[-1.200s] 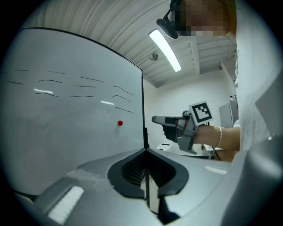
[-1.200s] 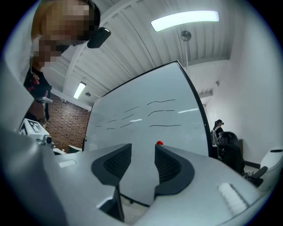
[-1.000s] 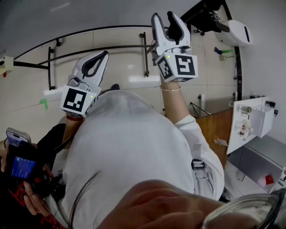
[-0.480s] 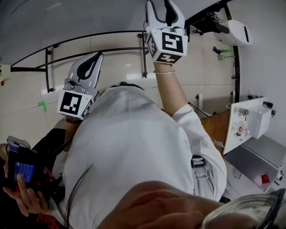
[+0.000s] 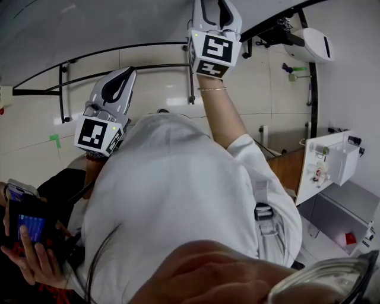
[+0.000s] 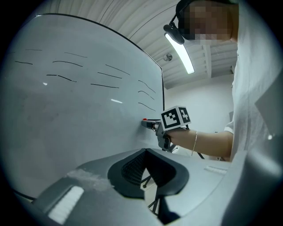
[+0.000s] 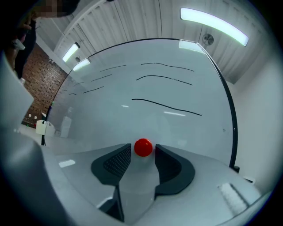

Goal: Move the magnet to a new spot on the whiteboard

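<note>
A small red magnet sticks to the whiteboard, under several black pen lines. My right gripper is raised to the board with the magnet between its jaw tips. The jaws are closing, with a thin gap still showing on each side of the magnet. In the left gripper view the right gripper touches the whiteboard with the magnet at its tip. In the head view the right gripper reaches the top edge. My left gripper hangs lower at the left, shut and empty.
The board's black stand rails cross below the grippers. A person's hands hold a phone at the lower left. A white cabinet and a wooden tabletop stand at the right.
My right gripper has risen and moved slightly left toward the board, its fingertips now at the head view's top edge. The left gripper drifted a little left.
</note>
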{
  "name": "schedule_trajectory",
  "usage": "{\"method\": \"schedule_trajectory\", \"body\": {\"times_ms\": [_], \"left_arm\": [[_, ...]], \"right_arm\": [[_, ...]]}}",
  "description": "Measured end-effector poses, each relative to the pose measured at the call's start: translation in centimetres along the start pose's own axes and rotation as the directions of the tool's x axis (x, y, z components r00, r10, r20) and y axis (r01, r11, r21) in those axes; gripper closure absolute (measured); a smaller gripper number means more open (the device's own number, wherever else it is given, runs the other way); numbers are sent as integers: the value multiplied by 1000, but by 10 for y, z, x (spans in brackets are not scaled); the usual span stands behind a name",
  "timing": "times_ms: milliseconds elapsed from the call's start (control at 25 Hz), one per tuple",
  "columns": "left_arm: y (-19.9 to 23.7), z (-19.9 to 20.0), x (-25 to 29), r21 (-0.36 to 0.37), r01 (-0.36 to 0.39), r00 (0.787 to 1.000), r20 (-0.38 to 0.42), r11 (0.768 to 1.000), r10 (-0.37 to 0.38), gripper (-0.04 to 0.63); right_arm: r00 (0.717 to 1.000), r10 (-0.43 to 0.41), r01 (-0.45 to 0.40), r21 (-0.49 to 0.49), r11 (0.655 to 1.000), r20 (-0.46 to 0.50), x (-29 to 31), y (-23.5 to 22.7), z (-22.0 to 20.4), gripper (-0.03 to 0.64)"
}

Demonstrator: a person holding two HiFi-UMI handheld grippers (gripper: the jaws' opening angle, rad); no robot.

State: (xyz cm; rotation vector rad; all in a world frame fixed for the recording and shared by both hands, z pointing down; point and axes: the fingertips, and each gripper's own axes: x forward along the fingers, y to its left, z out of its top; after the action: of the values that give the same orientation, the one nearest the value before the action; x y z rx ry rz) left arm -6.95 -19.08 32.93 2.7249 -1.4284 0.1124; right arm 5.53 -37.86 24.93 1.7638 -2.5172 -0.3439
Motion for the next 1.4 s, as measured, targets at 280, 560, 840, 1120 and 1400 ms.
{"method": "schedule_trajectory", "body": {"times_ms": [280,560,840,1120,1400], "left_arm": [[2,-3,-4,-17,-2,1000,5,1000,2,589],[6,-2,-6,-16,-10,1000,11,1000,10,589],[0,-6,-9,-12,16,1000,2,1000,-16,589],[-7,-16,-21,7,57,998,-8,998,-57,589],[-24,-14,-7,27,111,992,-55,993,-110,589]], "right_arm": [[998,-56,55,-30,998,-18,0,-1,0,497],[998,-54,53,-34,998,-33,0,-6,-3,499],[998,-63,62,-57,996,-18,-19,-6,1,497],[996,-87,89,-57,994,32,-69,-2,15,497],[990,-127,129,-28,991,66,-119,-30,35,497]]}}
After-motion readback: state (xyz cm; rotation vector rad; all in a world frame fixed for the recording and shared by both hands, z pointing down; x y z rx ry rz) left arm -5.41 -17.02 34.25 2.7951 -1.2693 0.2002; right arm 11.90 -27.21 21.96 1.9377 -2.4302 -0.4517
